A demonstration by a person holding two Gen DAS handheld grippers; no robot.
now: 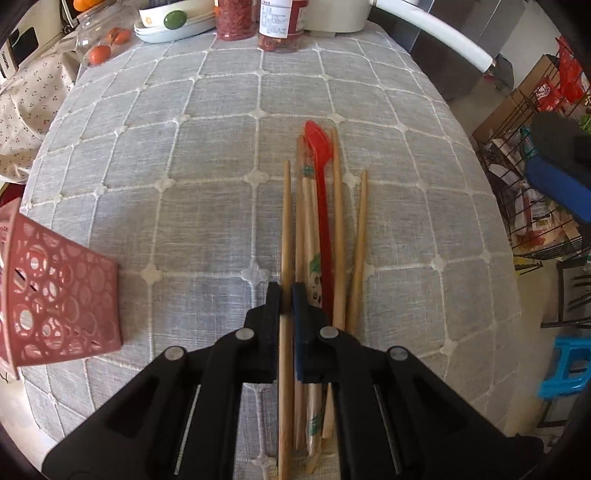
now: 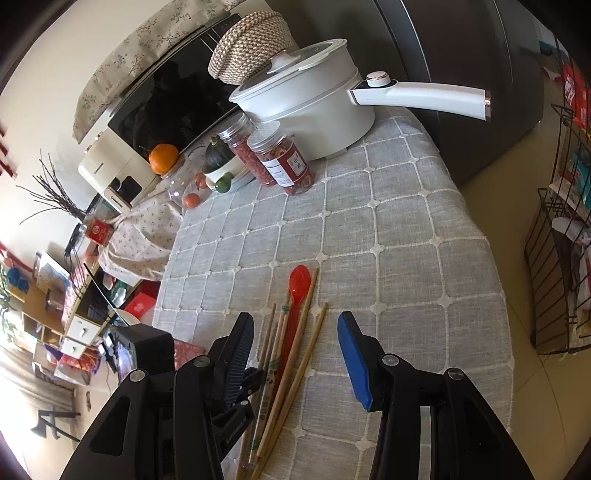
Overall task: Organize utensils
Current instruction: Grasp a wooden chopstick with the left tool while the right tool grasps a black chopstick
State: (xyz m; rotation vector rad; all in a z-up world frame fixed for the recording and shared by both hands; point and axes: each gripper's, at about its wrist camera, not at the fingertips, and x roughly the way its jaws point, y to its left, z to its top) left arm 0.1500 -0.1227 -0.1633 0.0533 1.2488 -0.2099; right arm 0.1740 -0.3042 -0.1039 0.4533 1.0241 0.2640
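Several wooden chopsticks [image 1: 340,229] and a red plastic spoon [image 1: 320,173] lie in a bundle on the grey checked tablecloth [image 1: 184,184]. My left gripper [image 1: 286,291] is shut on the leftmost chopstick [image 1: 285,229], down at the cloth. A pink perforated basket [image 1: 55,291] lies tipped at the left. In the right wrist view the same spoon [image 2: 297,291] and chopsticks [image 2: 301,343] lie below my right gripper [image 2: 295,332], which is open and empty above them. The left gripper [image 2: 255,376] shows beside its left finger.
A white electric pot [image 2: 310,107] with a long handle, two jars of red contents [image 2: 284,158], bowls and fruit [image 1: 170,22] stand at the table's far edge. Wire racks [image 2: 554,277] and a blue stool [image 1: 565,369] stand off the right side.
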